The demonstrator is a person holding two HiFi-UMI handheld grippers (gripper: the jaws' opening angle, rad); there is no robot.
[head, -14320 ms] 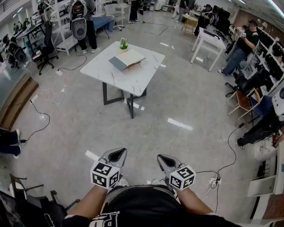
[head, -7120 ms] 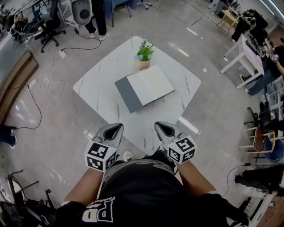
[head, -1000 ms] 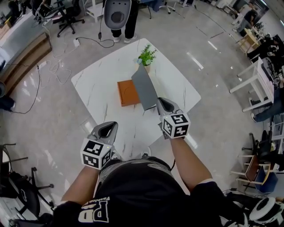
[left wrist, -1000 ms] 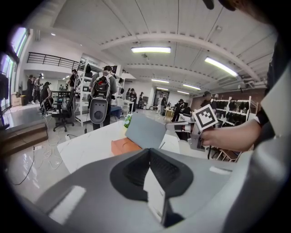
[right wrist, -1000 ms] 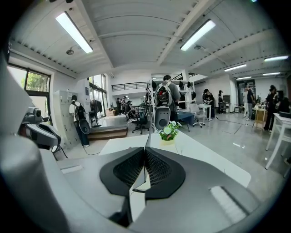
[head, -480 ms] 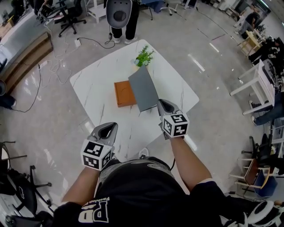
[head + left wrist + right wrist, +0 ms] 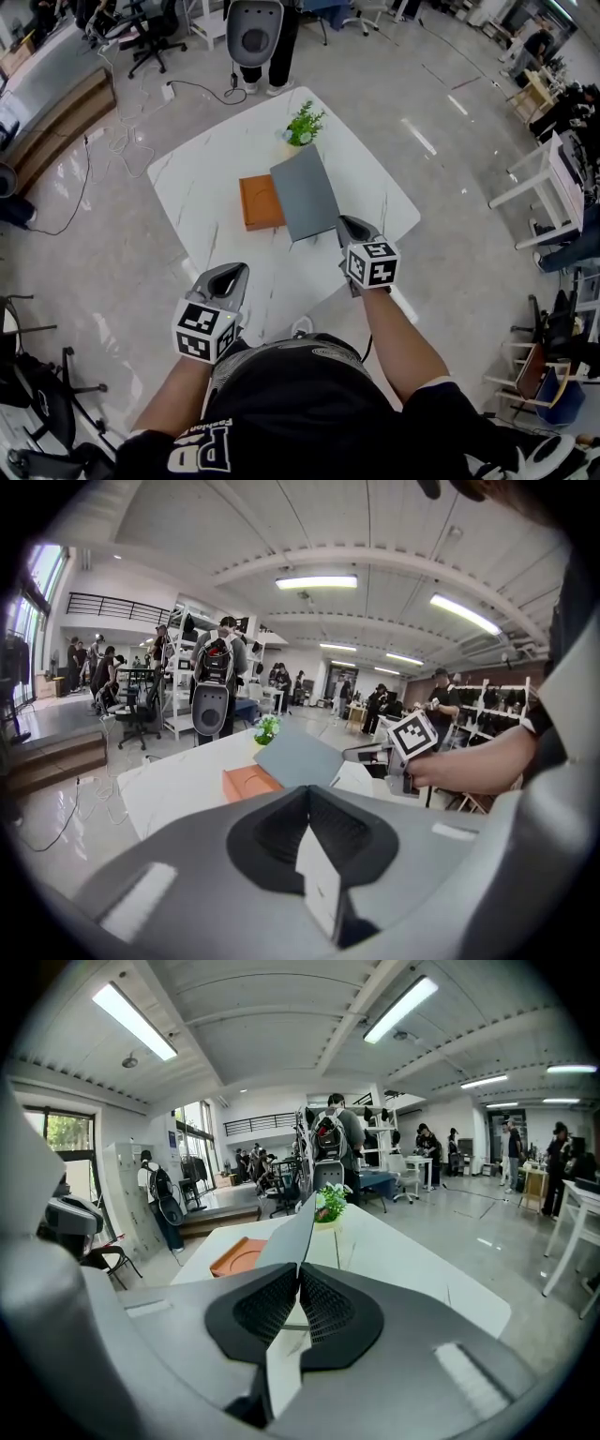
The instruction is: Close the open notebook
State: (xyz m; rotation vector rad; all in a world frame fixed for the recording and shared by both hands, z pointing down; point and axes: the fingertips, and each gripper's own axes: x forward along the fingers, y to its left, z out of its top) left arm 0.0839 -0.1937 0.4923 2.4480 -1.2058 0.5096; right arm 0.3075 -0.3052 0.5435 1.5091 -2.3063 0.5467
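Note:
The notebook's grey cover [image 7: 305, 192] stands raised at a slant over the white marble table [image 7: 206, 178]. My right gripper [image 7: 349, 228] is shut on its near edge, and in the right gripper view the thin cover [image 7: 286, 1232] runs up from between the jaws [image 7: 298, 1269]. An orange flat piece [image 7: 258, 202] lies on the table just left of the cover; I cannot tell whether it belongs to the notebook. My left gripper [image 7: 232, 274] hangs off the table's near-left side, shut on nothing [image 7: 307, 794]. From the left gripper view the cover [image 7: 295, 758] and orange piece [image 7: 248, 782] show beyond it.
A small potted plant [image 7: 302, 127] stands just behind the notebook at the table's far side. A person with a backpack stands beyond the table [image 7: 255, 33]. Office chairs [image 7: 150, 42], cables on the floor [image 7: 112, 141] and white desks [image 7: 553, 159] surround it.
Over the last second the grey cover has tilted from nearly edge-on to showing more of its face, with my right gripper moving slightly nearer. The left gripper has barely moved.

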